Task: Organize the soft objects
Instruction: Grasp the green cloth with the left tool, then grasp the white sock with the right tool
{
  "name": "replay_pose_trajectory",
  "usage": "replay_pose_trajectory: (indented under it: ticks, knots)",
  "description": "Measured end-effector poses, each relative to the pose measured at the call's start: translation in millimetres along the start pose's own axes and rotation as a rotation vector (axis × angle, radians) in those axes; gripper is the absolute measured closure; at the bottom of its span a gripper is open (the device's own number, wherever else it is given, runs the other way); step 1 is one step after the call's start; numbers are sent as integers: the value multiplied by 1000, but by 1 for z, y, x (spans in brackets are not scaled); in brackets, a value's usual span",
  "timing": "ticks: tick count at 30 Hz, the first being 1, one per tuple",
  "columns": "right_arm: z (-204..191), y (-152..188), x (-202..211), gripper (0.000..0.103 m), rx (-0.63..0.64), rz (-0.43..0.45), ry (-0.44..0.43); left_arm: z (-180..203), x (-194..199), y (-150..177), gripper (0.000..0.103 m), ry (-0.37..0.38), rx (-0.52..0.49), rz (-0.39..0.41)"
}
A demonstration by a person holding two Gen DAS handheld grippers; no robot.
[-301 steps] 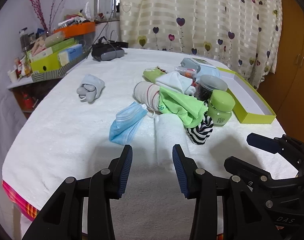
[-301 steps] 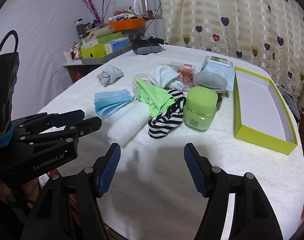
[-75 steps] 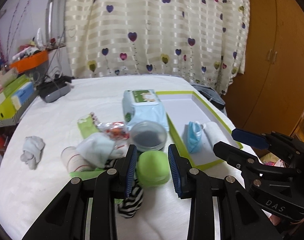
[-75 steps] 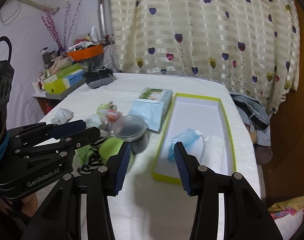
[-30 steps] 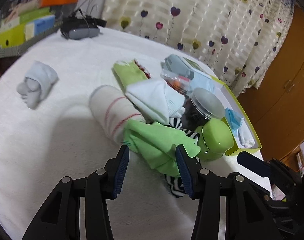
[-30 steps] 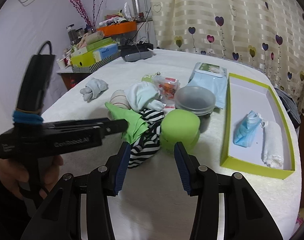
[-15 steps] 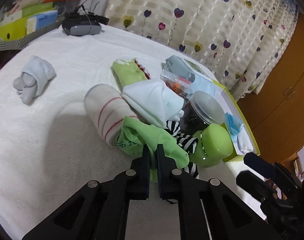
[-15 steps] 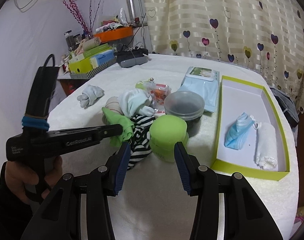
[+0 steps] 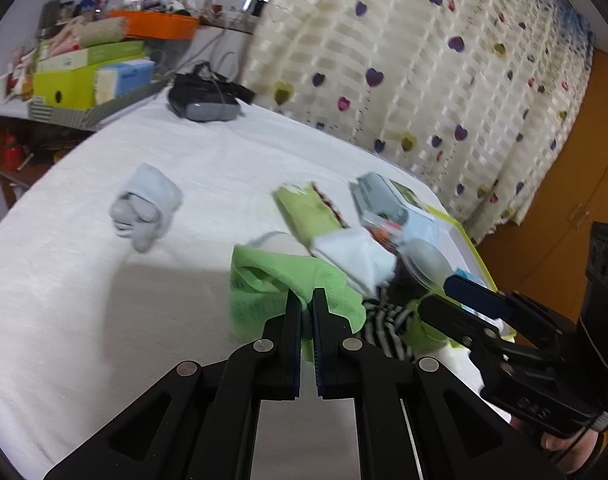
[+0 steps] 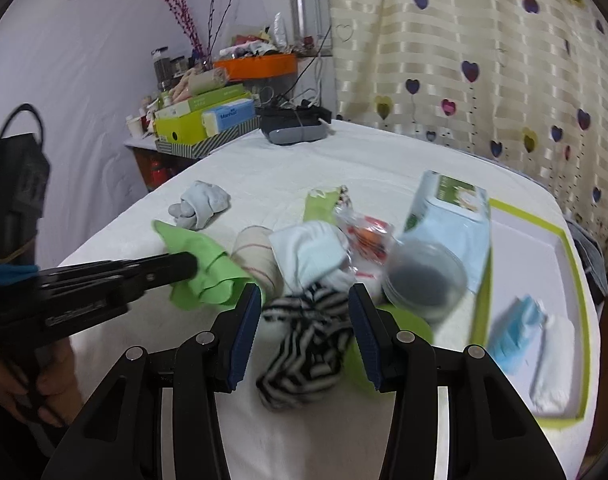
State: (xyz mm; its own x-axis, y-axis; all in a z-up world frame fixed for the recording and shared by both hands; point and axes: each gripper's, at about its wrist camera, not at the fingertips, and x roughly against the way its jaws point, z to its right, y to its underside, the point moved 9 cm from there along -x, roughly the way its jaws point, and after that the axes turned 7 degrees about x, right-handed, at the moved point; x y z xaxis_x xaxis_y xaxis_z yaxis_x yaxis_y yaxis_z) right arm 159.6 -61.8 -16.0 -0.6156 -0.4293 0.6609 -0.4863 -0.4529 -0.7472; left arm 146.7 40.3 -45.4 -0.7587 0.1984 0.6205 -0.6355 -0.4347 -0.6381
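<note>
Between the jaws of the left gripper [image 9: 307,304], in its own view, the green cloth [image 9: 271,284] is pinched, lifted off the pile on the tabletop [image 9: 103,280]. Seen from the right wrist, the right gripper [image 10: 306,330] has its jaws spread over the striped sock [image 10: 304,344], holding nothing. Best to lift the cloth clear before swinging it to the box [image 10: 576,312], without dragging the jars

Both wrist views oblique, near, share table [image 9: 83,300]; blurred.
</note>
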Motion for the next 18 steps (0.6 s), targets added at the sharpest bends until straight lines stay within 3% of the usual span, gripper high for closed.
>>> replay_pose_trajectory:
  ticks: [13,15,17,18]
  knots:
    - [2,-13,-64,56,53,-146,55,-26,-32,-4,97,8,28,-61]
    - [4,-13,-68,56,55,-160,64,-29,-39,-4,89,16,37,-81]
    - [5,-13,-72,56,64,-178,72,-30,-44,-3,72,24,42,-91]
    - [5,-13,-74,56,72,-186,76,-31,-46,-3,71,29,46,-95]
